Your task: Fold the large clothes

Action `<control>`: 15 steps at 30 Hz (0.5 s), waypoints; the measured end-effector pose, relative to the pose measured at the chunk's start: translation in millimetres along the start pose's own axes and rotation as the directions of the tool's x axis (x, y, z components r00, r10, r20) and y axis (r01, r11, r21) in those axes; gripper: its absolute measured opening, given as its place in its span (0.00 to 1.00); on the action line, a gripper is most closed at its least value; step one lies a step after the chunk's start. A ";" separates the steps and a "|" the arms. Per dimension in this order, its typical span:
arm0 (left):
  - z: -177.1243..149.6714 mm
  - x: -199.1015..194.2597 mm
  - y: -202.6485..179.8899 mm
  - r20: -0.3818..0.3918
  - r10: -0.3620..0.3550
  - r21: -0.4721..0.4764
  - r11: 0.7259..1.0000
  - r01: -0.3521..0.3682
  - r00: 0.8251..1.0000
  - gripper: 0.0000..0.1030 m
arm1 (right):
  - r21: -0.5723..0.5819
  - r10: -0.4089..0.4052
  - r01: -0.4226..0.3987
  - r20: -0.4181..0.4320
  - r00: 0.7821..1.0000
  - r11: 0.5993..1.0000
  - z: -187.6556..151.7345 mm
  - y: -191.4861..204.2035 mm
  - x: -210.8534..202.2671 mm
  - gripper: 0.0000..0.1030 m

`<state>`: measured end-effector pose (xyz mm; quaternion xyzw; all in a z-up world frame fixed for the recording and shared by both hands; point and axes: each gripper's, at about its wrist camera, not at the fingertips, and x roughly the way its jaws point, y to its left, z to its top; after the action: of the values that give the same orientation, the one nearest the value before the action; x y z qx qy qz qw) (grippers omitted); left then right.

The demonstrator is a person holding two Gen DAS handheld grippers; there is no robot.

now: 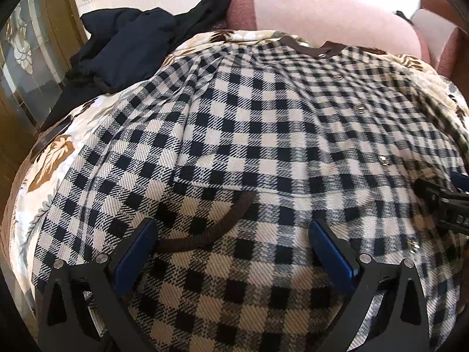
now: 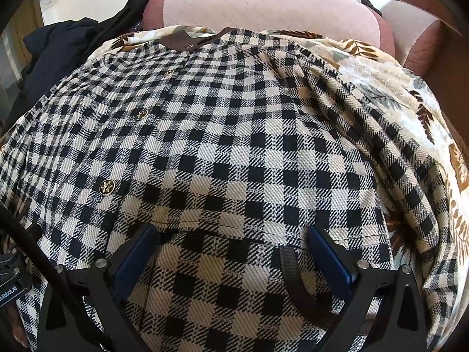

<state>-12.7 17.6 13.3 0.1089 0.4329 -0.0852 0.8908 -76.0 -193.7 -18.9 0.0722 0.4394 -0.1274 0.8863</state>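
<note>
1. Across a sofa draped with a leaf-print blanket (image 1: 58,152) lies the checked jacket (image 1: 263,123), front up, buttoned, collar toward the pink backrest (image 1: 322,14); a dark garment (image 1: 123,44) is heaped at the left end.
2. Thick twill weave with brown-trimmed pockets: I judge it soft but weighty, likely to drape slowly and hold a crease rather than slide.
3. Left claw (image 1: 234,243) hovers released over the lower front by one pocket trim (image 1: 222,223), nothing between its blue pads.
4. Right claw (image 2: 231,249) is likewise released, above the other pocket.
5. Best holds are probably the hem corners or shoulder seams, where doubled cloth gives grip; avoid the metal buttons (image 2: 107,187).
</note>
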 end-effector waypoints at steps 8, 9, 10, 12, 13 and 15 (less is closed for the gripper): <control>8.4 -48.8 8.8 0.218 -0.020 0.002 1.000 0.020 0.976 1.00 | -0.030 0.005 -0.002 0.105 0.994 1.000 -0.9 9.8 -28.1 0.88; 10.0 -56.7 11.4 0.258 -0.014 -0.004 1.000 0.016 0.966 1.00 | -0.036 0.004 0.001 0.124 0.992 0.999 -0.6 10.8 -32.7 0.88; 11.0 -62.5 13.5 0.286 -0.013 -0.009 1.000 0.016 0.958 1.00 | -0.041 -0.002 0.008 0.143 0.990 0.999 -0.4 12.1 -37.9 0.88; 12.9 -73.4 20.1 0.333 -0.014 -0.023 0.999 0.023 0.943 1.00 | -0.043 -0.016 0.024 0.178 0.984 0.999 -1.8 12.2 -47.9 0.88; 15.2 -76.4 23.4 0.342 -0.010 -0.031 0.999 0.022 0.940 1.00 | -0.040 -0.033 0.042 0.200 0.979 0.998 -2.9 11.7 -53.0 0.88; 15.2 -84.1 24.3 0.337 -0.011 -0.047 0.998 0.029 0.941 1.00 | -0.034 -0.064 0.074 0.237 0.969 0.997 -6.7 11.0 -62.4 0.88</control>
<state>-46.7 41.8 91.8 0.0655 0.2775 -0.1004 0.9532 -114.2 -171.4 27.0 0.0222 0.3360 -0.1565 0.9285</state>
